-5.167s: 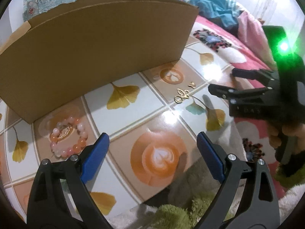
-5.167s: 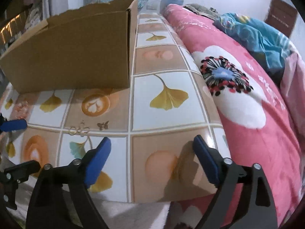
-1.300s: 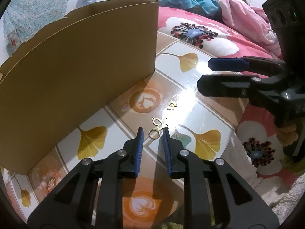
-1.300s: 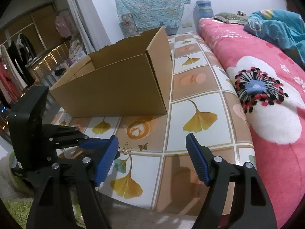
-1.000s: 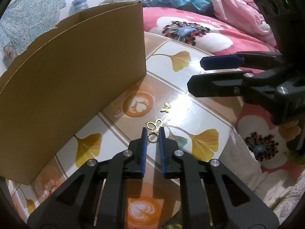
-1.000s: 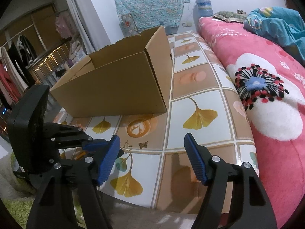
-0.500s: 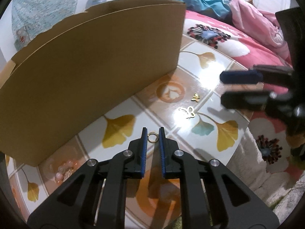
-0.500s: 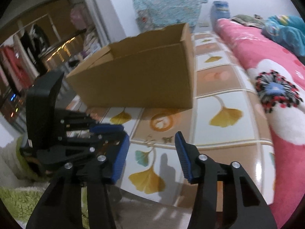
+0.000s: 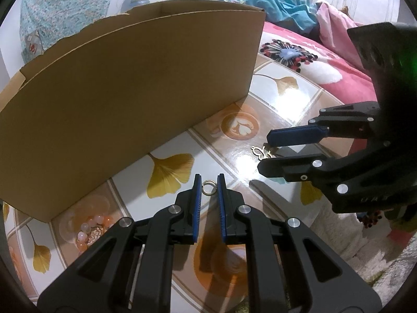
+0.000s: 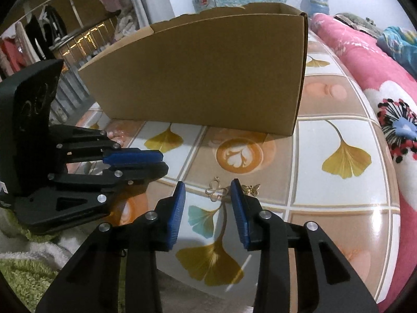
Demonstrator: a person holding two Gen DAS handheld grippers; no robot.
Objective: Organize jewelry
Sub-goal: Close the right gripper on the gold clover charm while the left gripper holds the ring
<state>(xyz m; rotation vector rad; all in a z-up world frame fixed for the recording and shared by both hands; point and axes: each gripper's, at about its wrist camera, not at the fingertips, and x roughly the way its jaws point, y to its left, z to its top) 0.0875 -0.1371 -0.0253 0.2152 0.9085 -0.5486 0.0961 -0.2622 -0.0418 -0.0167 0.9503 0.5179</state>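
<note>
My left gripper (image 9: 209, 185) is shut on a small gold ring (image 9: 208, 190), held just above the tiled table top (image 9: 166, 143). An openwork gold butterfly pendant (image 10: 216, 190) lies on the table between the blue pads of my right gripper (image 10: 207, 186). Those jaws are closing and the pads stand clear of the pendant. A tiny gold butterfly charm (image 10: 250, 189) lies just right of the right pad. In the left wrist view the right gripper (image 9: 265, 153) straddles the pendant (image 9: 260, 152). A pink bead bracelet (image 9: 91, 228) lies by the cardboard box (image 9: 130, 91).
The open cardboard box (image 10: 208, 78) stands close behind the jewelry. A bed with a pink flowered cover (image 10: 365, 60) borders the table on the right. A green fluffy rug (image 10: 13, 274) lies below the near table edge. My left gripper (image 10: 163, 163) sits just left of the right one.
The left gripper closed on the ring and carried it left, away from the pendant. The right gripper came down and in over the pendant while its jaws narrowed.
</note>
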